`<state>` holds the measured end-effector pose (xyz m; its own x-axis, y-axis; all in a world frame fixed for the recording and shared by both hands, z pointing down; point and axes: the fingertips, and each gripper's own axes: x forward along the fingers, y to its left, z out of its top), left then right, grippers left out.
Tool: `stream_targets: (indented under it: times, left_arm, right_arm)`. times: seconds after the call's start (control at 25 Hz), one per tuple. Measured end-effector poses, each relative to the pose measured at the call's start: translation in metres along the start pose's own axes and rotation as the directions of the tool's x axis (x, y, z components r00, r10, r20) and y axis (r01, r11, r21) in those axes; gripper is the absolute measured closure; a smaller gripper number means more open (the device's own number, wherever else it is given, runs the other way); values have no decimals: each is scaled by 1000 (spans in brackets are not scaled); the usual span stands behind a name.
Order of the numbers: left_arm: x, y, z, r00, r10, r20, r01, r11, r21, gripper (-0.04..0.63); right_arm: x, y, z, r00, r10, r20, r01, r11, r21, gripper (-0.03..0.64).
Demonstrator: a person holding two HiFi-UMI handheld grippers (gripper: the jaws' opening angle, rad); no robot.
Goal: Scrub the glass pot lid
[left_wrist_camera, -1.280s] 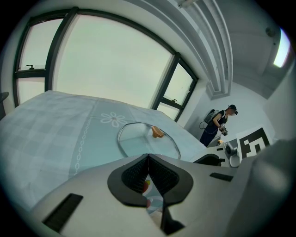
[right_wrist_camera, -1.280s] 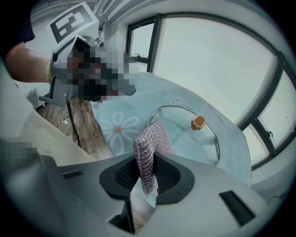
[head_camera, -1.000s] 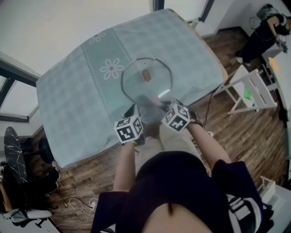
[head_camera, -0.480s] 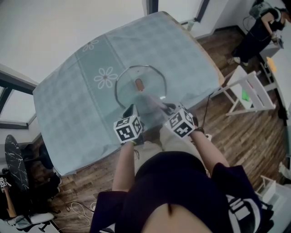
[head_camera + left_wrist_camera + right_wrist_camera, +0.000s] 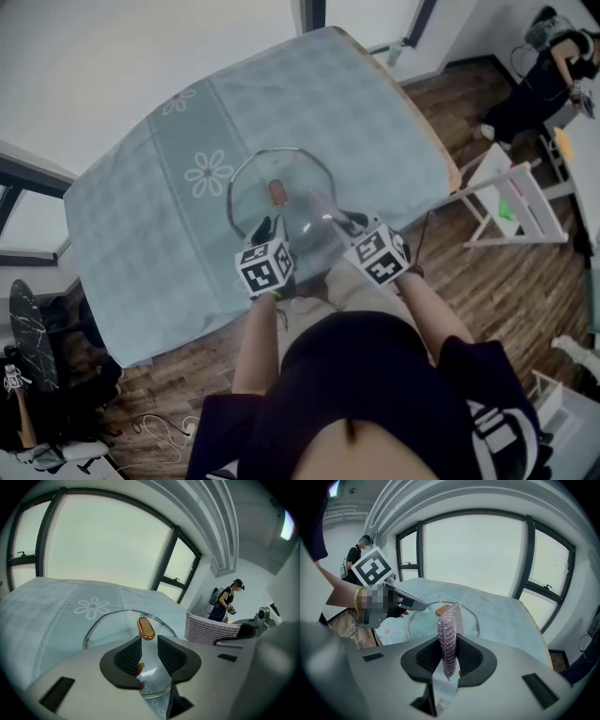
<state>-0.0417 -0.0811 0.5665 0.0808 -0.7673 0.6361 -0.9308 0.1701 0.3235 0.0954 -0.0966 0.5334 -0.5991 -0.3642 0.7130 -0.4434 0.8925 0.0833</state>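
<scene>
Lid knob-up on cloth, toward cloth's front edge. Left gripper at lid's near rim. Its jaws have just been opening and now stand apart, rim in gap, pads off glass. Right gripper at lid's near-right rim, clamped on mesh scrubber; contact with glass unclear.

Likely risks:
- Lid unheld, so scrub stroke may shove it across cloth or off front edge.
- Scrubber pinched by thin edge may fold or slip under pressure.

You work in a home-like room: daisy-print tablecloth on a dining-size table, wood plank floor, large dark-framed windows. A second person with a backpack stands across the room.
</scene>
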Motion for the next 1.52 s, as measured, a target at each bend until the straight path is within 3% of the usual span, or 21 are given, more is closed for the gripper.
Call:
stream_targets:
  times: [0.32, 0.64, 1.52]
  left_arm:
    - [30, -5, 11, 999, 45, 15, -45, 999, -18, 385]
    - [56, -3, 14, 995, 100, 1, -100, 995, -28, 321]
    - [102, 17, 10, 946, 313, -83, -316, 949, -20, 307]
  right_arm:
    - [8, -33, -1, 1000, 28, 3, -28, 1000, 5, 537]
    - [17, -56, -6, 998, 55, -6, -55, 998, 15, 537]
    - [40, -93, -24, 993, 114, -37, -113, 993, 44, 537]
